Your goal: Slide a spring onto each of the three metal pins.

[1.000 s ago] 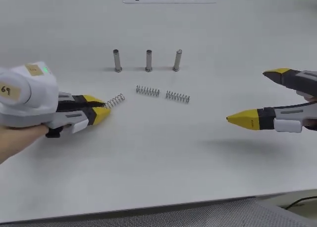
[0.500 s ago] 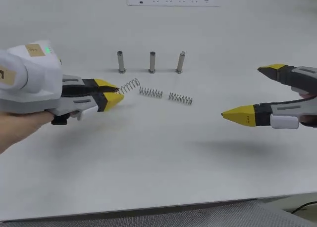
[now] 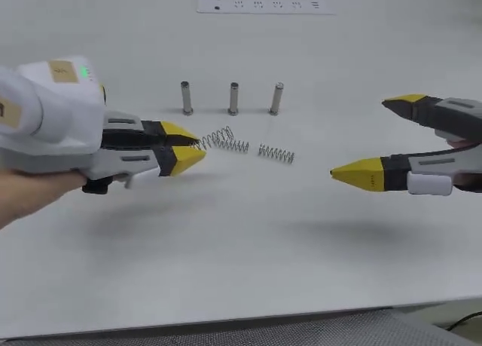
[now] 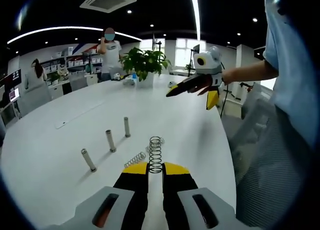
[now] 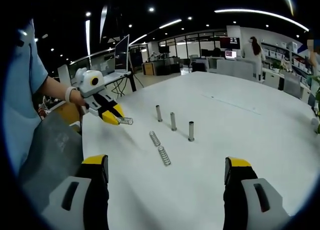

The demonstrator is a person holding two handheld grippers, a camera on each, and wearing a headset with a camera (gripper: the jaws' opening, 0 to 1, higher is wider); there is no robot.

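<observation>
Just in front of the pins (image 3: 233, 99), left hand-held gripper (image 3: 197, 148) pinches one spring (image 3: 215, 139) by its end, likely light, bendy, slippery, so grip the tail coils, while right hand-held gripper (image 3: 358, 139) gapes wide, empty.

White table (image 3: 248, 240); three pins (image 3: 233, 99); two springs (image 3: 276, 154)

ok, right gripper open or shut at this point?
Open. The right gripper has its yellow-tipped jaws spread wide apart, with nothing held between them.
</observation>
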